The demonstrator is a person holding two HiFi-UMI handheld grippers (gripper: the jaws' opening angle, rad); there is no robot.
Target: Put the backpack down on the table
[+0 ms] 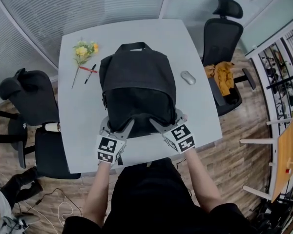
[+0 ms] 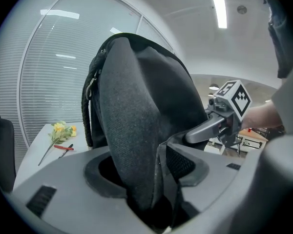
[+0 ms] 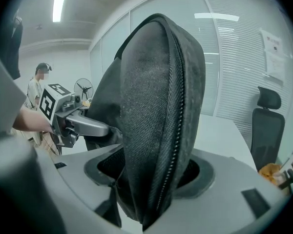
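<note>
A dark grey backpack (image 1: pixel 136 77) lies flat on the white table (image 1: pixel 78 135), its top handle pointing away from me. My left gripper (image 1: pixel 116 126) is at its near left corner and my right gripper (image 1: pixel 169 122) at its near right corner. In the left gripper view the backpack's edge (image 2: pixel 136 130) runs between the spread jaws with dark gaps beside it. In the right gripper view the zipped edge (image 3: pixel 156 106) likewise stands between wide jaws, loose. Each gripper view also shows the other gripper, the right one (image 2: pixel 219 121) and the left one (image 3: pixel 73 121).
Yellow flowers (image 1: pixel 83 50) and two pens (image 1: pixel 89 71) lie at the table's far left, a grey mouse (image 1: pixel 188 77) at its right. Black office chairs stand left (image 1: pixel 34 96) and right (image 1: pixel 222 38), the right one holding an orange cloth (image 1: pixel 219 74). A person (image 3: pixel 39 82) stands in the background.
</note>
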